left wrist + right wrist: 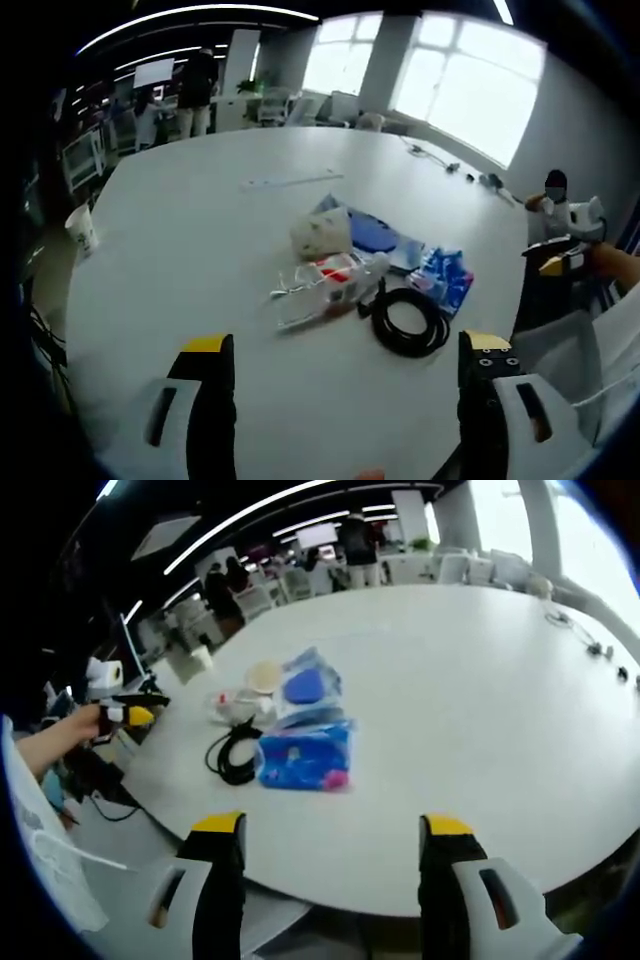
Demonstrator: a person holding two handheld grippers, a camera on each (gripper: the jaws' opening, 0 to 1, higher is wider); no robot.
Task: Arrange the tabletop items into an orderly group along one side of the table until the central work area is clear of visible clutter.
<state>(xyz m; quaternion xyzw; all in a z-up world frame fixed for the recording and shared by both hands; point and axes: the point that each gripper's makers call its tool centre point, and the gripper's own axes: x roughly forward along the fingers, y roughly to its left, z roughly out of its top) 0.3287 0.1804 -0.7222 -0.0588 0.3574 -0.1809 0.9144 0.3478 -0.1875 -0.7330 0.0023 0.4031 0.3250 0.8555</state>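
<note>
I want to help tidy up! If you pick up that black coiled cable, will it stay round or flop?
The black coiled cable will probably flop: its loops look loose and a free end sticks out. It likely slides easily on the smooth table.

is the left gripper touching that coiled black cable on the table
Apart. In the left gripper view the left gripper hangs open above bare tabletop, and white table shows between its jaws and the black cable beyond them.

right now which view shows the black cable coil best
The left gripper view: the black cable coil lies close and unobstructed beside the blue packet. In the right gripper view the coil is smaller and farther off.
</note>
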